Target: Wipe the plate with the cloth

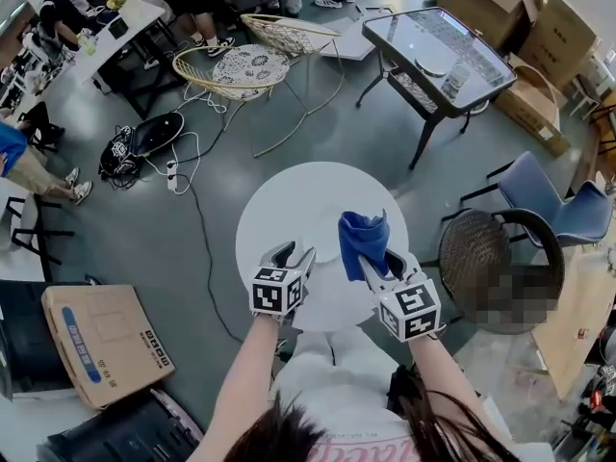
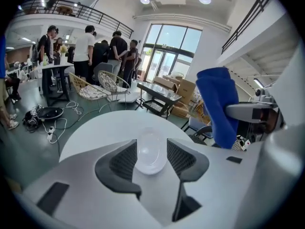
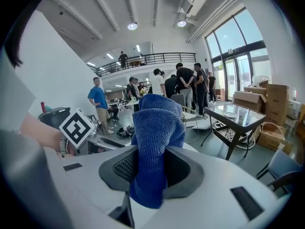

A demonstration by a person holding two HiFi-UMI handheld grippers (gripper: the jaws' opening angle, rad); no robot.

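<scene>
A small clear plate (image 2: 150, 163) lies on the round white table (image 1: 289, 191); in the head view the plate (image 1: 325, 242) is a faint oval between my two grippers. My left gripper (image 1: 295, 253) hovers at its left edge. In the left gripper view this gripper (image 2: 151, 146) stands wide open, and the plate shows in the gap without the pads pressing on it. My right gripper (image 1: 378, 261) is shut on a blue cloth (image 1: 363, 237) that stands up from its jaws, just right of the plate. The right gripper view shows the cloth (image 3: 157, 123) pinched between that gripper's (image 3: 151, 159) pads.
A wicker chair (image 1: 500, 258) stands close to the table's right side, with a blue chair (image 1: 553, 200) behind it. A cardboard box (image 1: 106, 340) lies on the floor at the left. A glass-topped table (image 1: 438, 46), wire chairs (image 1: 245, 65) and several people fill the far side.
</scene>
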